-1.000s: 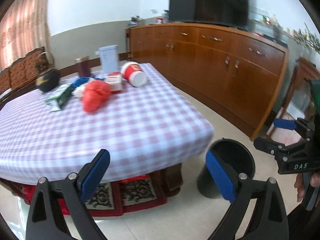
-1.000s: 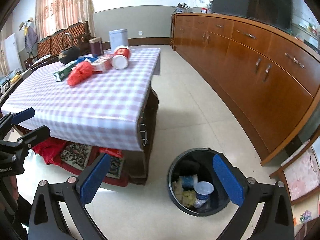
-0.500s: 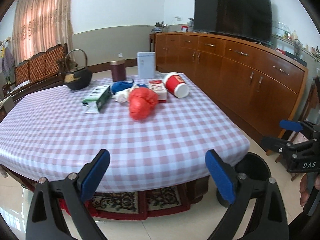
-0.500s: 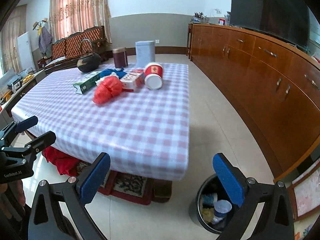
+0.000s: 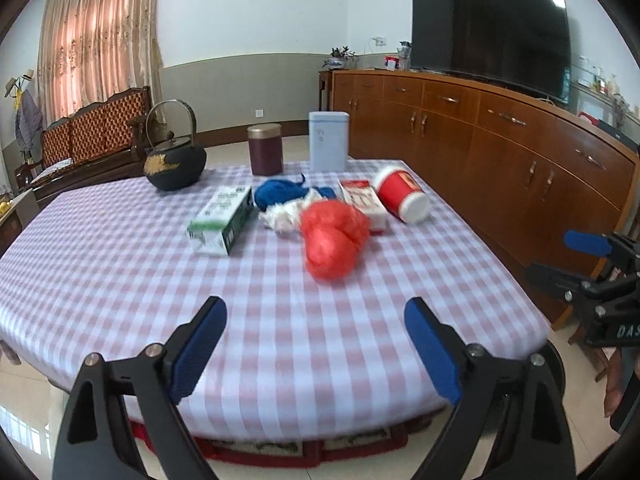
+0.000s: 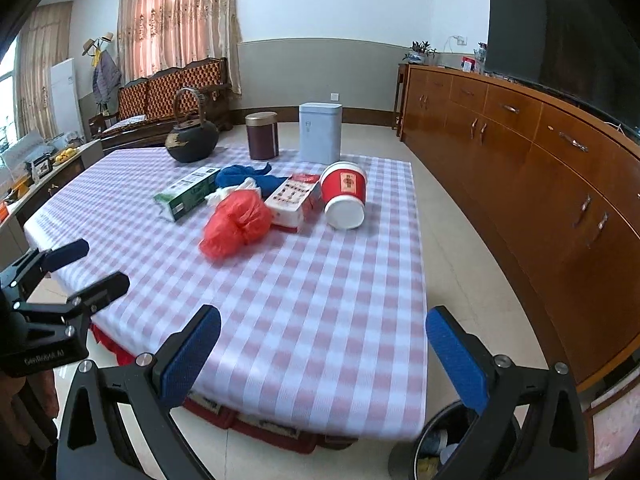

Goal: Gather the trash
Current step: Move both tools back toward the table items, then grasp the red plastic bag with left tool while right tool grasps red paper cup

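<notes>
On the checked tablecloth (image 5: 280,340) lies a cluster of litter: a crumpled red plastic bag (image 5: 334,240) (image 6: 236,224), a tipped red paper cup (image 5: 400,194) (image 6: 346,194), a red-and-white box (image 5: 364,204) (image 6: 294,200), a green-and-white carton (image 5: 222,220) (image 6: 186,194), and blue cloth (image 5: 280,194) over white crumpled stuff (image 5: 284,216). My left gripper (image 5: 314,320) hovers over the near table edge, short of the bag, its jaws closing with nothing between them. My right gripper (image 6: 324,320) stands open and empty over the table's near corner. A dark trash bin (image 6: 440,444) with rubbish inside sits below it on the floor.
A black teapot (image 5: 174,164), a maroon canister (image 5: 265,155) and a pale blue tin (image 5: 329,146) stand at the table's far side. A long wooden sideboard (image 6: 540,184) with a TV (image 5: 490,36) runs along the right. A wooden bench (image 6: 172,92) lines the back wall.
Both views have swung up from the floor and bin onto the tabletop. The litter now sits nearer and more central. The bin has slipped to the lower edge.
</notes>
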`<state>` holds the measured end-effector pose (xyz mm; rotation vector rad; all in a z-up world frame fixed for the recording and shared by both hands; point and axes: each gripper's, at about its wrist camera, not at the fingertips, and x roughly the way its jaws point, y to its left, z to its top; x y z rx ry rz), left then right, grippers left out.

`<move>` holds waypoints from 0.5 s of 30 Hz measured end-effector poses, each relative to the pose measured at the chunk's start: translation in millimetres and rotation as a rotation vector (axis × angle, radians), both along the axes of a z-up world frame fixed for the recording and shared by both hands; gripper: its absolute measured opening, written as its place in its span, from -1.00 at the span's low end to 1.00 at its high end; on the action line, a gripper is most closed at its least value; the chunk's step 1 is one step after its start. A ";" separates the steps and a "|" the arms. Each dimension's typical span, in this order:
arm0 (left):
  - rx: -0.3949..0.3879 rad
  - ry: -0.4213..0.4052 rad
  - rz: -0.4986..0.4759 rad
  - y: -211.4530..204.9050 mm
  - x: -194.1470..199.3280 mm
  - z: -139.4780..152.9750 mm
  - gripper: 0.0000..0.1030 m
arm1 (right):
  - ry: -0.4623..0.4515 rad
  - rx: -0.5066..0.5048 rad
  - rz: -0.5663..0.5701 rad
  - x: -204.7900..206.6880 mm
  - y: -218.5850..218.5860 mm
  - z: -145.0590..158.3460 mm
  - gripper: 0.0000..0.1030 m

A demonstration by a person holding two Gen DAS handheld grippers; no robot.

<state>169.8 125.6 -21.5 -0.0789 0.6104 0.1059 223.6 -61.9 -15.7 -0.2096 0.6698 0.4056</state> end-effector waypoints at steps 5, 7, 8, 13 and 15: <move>-0.002 0.013 -0.002 5.6 46.1 -5.3 0.74 | 0.016 -0.001 -0.019 49.2 7.3 -6.4 1.00; 0.000 0.030 -0.010 2.3 64.4 -11.5 0.70 | 0.025 -0.011 -0.020 72.9 11.6 -12.4 0.95; 0.001 0.043 -0.014 1.1 73.0 -15.6 0.70 | 0.028 -0.015 -0.020 80.1 12.8 -15.3 0.92; -0.006 0.113 -0.027 -2.9 113.9 -37.9 0.57 | 0.061 -0.026 -0.016 124.5 16.2 -31.7 0.74; -0.017 0.132 -0.038 -3.4 124.0 -42.9 0.53 | 0.066 -0.026 -0.008 135.8 16.7 -36.6 0.74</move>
